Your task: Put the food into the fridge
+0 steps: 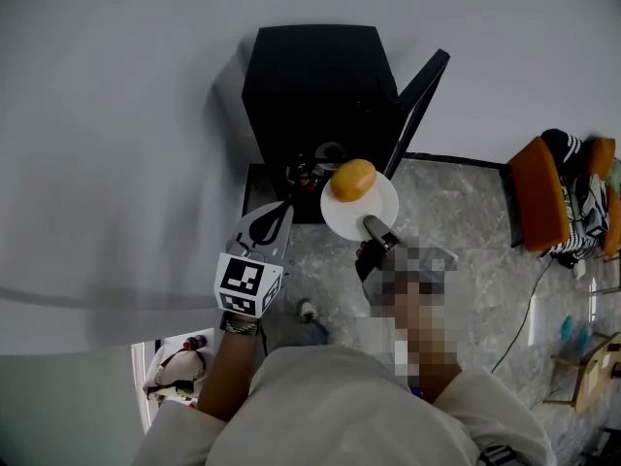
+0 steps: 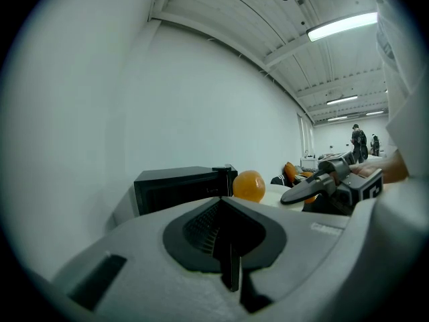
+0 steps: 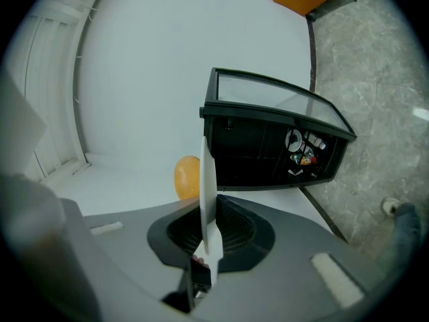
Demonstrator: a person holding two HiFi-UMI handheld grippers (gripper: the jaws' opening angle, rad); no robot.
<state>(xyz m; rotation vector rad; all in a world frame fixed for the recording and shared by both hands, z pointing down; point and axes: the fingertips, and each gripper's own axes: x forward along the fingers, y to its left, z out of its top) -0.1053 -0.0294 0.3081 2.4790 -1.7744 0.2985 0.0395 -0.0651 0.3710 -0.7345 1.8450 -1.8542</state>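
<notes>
Idle left gripper [image 1: 283, 207], fingers pressed together on nothing, points at the small black fridge [image 1: 315, 76], its door [image 1: 419, 100] already open w/ a few items inside. Food's not in yet: the round, smooth orange-yellow food item [image 1: 353, 180] sits on a white round plate [image 1: 338, 223] just in front of the opening, rim pinched by the fingers of the right gripper [image 1: 374, 226]. Carry-in & set-down still to do, I'd judge.

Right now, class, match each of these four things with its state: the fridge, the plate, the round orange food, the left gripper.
Things:
1. fridge
2. plate
3. round orange food
4. left gripper

States:
A. lies on the plate
B. jaws together, nothing held
C. door stands open
D. clamped by its rim in the right gripper

Pairs: 1-C, 2-D, 3-A, 4-B
</notes>
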